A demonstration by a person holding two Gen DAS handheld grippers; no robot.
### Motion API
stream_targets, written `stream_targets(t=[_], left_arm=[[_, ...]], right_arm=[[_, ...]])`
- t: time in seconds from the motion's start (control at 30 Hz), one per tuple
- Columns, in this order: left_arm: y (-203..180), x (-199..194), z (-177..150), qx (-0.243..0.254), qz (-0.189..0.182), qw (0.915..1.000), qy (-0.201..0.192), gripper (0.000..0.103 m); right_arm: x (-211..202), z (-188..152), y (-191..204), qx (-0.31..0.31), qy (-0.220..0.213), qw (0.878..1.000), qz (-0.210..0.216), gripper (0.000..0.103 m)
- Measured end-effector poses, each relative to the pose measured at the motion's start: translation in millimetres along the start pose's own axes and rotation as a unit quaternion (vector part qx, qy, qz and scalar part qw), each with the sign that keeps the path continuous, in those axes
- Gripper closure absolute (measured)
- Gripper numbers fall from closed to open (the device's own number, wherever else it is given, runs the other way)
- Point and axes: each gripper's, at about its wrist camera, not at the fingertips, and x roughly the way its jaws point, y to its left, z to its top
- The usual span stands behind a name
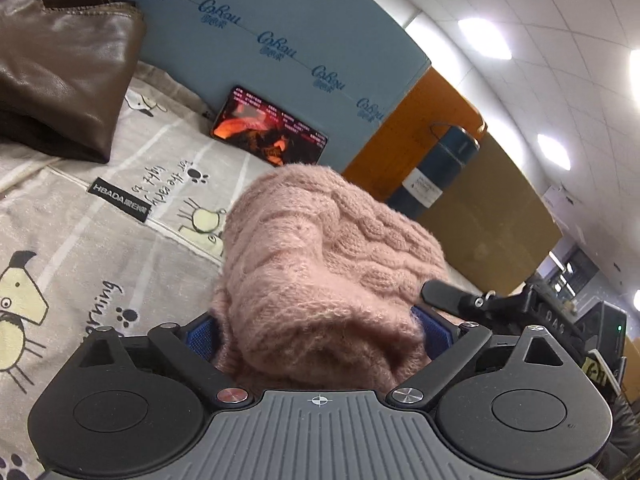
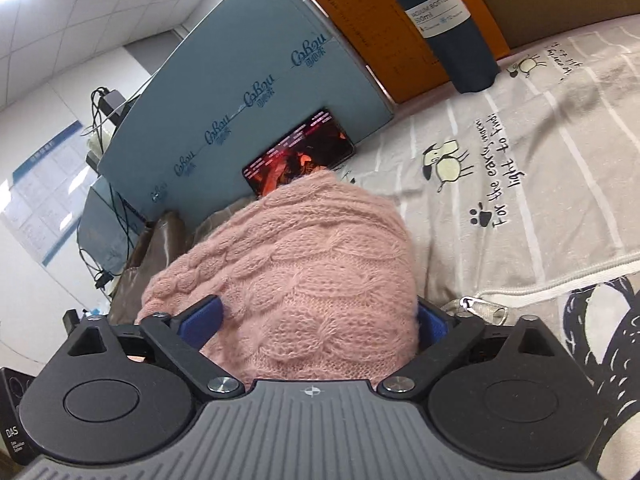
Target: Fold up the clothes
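Note:
A pink cable-knit sweater (image 1: 320, 256) is bunched up and fills the space between the blue pads of my left gripper (image 1: 318, 336). The same sweater (image 2: 296, 272) also fills the space between the blue pads of my right gripper (image 2: 316, 324). Both grippers are shut on thick folds of it and hold it above a grey printed bedsheet (image 1: 80, 248). The right gripper's black body (image 1: 520, 308) shows at the right in the left wrist view. The fingertips are hidden under the knit.
A folded brown leather garment (image 1: 64, 64) lies at the back left. A lit phone (image 1: 268, 128) leans on a blue foam board (image 1: 280, 20). A dark blue bottle (image 2: 452, 24) stands by an orange board (image 2: 384, 40). The sheet (image 2: 520, 168) spreads to the right.

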Motion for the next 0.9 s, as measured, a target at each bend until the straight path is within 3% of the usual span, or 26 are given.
stream_targets(t=[0.03,0.1,0.2,0.37,0.57,0.7,0.9], left_arm=[[0.4,-0.4,-0.3,0.0,0.004,1.0,-0.003,0.02],[0.3,-1.0,-1.3,0.002,0.01,0.9999,-0.009,0.044],[-5.6,-4.4,-0.9,0.019,0.002,0.9996,-0.019,0.058],[-24.0,-16.9,3.7,0.054,-0.009,0.9974,-0.046,0.063],[-66.9,-15.6,17.7,0.099,-0.054,0.9914,-0.066,0.063],[-105.9,7.4,20.5,0.147,-0.097,0.9828,-0.056,0.063],[-178.8,67.5,7.7,0.217,-0.161,0.9624,-0.025,0.063]], right_arm=[[-0.6,0.0,-1.5,0.002,-0.003,1.0,-0.007,0.022],[-1.3,-0.1,-4.1,0.006,-0.008,1.0,-0.019,0.035],[-5.4,-0.8,-3.7,0.004,-0.019,1.0,-0.01,0.052],[-29.8,3.8,3.0,-0.005,-0.053,0.999,0.009,0.064],[-69.0,13.9,7.5,-0.005,-0.102,0.994,0.031,0.065],[-106.4,21.8,-18.0,0.001,-0.152,0.988,-0.008,0.065],[-161.6,33.7,-61.4,0.014,-0.222,0.972,-0.074,0.065]])
